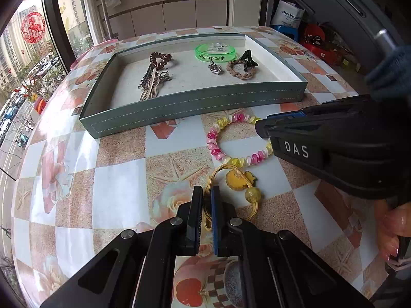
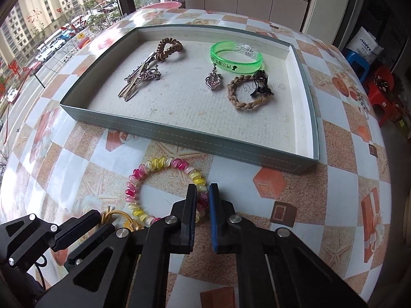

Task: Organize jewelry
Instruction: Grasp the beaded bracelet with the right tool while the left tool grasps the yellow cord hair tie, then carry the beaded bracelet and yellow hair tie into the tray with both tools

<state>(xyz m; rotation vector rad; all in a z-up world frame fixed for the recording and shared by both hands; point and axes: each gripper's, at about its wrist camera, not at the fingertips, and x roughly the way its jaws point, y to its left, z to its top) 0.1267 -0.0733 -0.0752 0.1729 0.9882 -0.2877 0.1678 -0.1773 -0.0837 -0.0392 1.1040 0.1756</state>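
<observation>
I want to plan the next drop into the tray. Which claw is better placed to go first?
Right. The right claw, shut on the pink-and-yellow spiral hair tie, is closer to the tray. The left claw, shut on the yellow elastic hair tie, is behind it.

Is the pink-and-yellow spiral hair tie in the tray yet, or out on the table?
Out. The spiral hair tie lies on the tablecloth in front of the tray's near wall, with the right claw shut on its coil.
</observation>
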